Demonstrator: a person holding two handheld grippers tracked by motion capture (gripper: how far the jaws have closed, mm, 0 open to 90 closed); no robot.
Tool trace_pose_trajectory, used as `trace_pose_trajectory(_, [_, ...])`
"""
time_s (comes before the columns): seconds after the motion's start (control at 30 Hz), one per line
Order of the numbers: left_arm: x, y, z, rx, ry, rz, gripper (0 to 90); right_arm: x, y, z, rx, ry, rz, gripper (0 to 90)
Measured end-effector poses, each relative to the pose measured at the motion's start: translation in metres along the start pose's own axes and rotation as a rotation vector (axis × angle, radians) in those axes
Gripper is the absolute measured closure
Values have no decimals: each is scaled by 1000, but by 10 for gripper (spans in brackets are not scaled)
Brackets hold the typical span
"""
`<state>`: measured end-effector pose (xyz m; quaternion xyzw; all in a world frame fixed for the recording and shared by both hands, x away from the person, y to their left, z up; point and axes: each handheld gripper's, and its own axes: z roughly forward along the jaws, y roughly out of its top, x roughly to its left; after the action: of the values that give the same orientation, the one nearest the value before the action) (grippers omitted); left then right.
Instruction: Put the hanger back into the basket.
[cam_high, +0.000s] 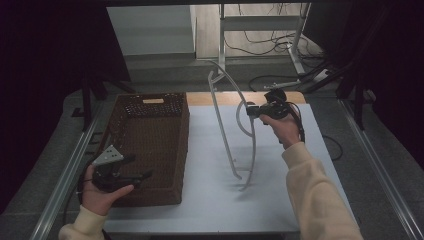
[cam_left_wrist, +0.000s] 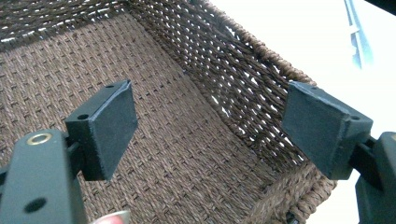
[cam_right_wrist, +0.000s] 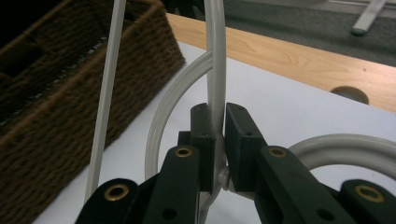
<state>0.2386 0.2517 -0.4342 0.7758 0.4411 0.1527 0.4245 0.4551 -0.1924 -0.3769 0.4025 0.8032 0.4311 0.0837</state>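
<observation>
My right gripper (cam_right_wrist: 219, 135) grips the white wire frame (cam_high: 235, 130) upright at centre frame; my left gripper (cam_left_wrist: 210, 126) gapes, released, over the wicker basket (cam_high: 165, 150), nothing inside yet.

Rough brown wicker basket (cam_high: 150, 145); smooth glossy pale plastic hanger (cam_high: 235, 135)

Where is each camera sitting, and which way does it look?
High view: above the person's side, looking forward and down at the table; both forearms, the left gripper and right gripper show.
Left gripper view: rides the left gripper, looking into the wicker basket; its open jaws show.
Right gripper view: rides the right gripper, looking along jaws shut on the white hanger.
Shared: the basket and the hanger appear in all three views.
</observation>
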Motion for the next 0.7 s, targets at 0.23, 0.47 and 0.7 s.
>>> trace_pose_trajectory(0.23, [-1,1,0,-1,0,3,181,8,-1,-20,-28,38,-31,817])
trace_pose_trajectory(0.47, [-4,3,0,-4,-4,7,181,19,-13,-38,-2,98,-58,817])
trace_pose_trajectory(0.7, [-7,6,-1,-9,-16,10,180,33,-29,-47,49,149,-95,817])
